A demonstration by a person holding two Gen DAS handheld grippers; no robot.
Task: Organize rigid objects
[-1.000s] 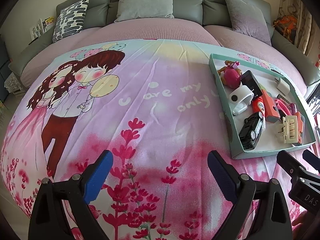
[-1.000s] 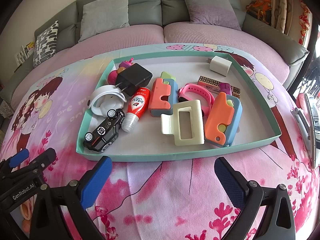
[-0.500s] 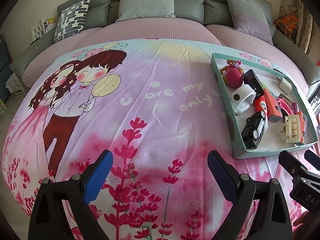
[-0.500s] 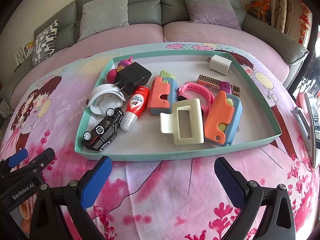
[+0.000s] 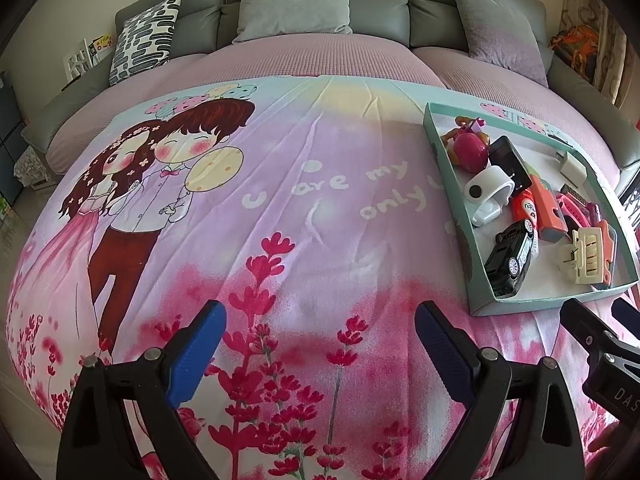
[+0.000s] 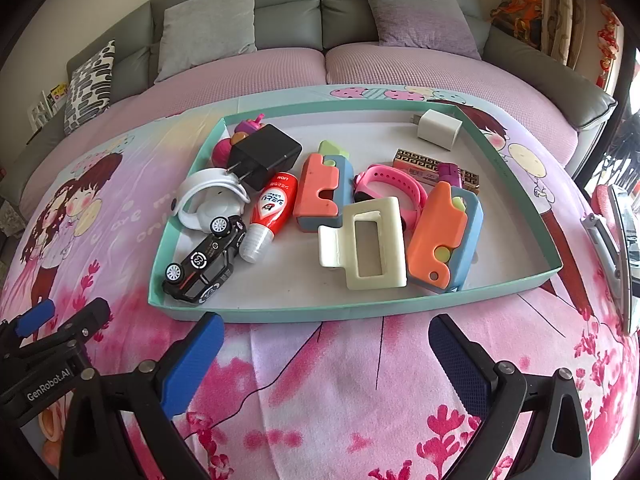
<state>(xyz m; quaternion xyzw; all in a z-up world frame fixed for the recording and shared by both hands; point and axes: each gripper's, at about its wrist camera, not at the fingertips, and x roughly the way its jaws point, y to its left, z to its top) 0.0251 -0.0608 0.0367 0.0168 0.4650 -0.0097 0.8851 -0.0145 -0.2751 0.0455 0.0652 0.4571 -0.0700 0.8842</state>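
Observation:
A shallow teal tray (image 6: pixel 360 313) lies on the printed pink bedspread. Inside are a black toy car (image 6: pixel 204 266), a red tube (image 6: pixel 272 210), a cream hair clip (image 6: pixel 370 242), two orange-and-blue toy blocks (image 6: pixel 444 236), a pink wristband (image 6: pixel 394 186), a black charger (image 6: pixel 266 156), a white charger (image 6: pixel 438 128) and a white ring holder (image 6: pixel 208 204). My right gripper (image 6: pixel 326 360) stands open just in front of the tray, holding nothing. My left gripper (image 5: pixel 318 348) hangs open over bare bedspread, left of the tray (image 5: pixel 520 306), also holding nothing.
The bedspread (image 5: pixel 280 200) covers a round purple bed with grey cushions (image 5: pixel 294 0) and a patterned pillow (image 5: pixel 144 36) at the back. A metal rail (image 6: pixel 608 248) stands at the right edge. Each gripper shows in the other's view.
Both views have shifted slightly; the tray sits a little closer in the right wrist view. Nothing in the tray has moved and both grippers stay open.

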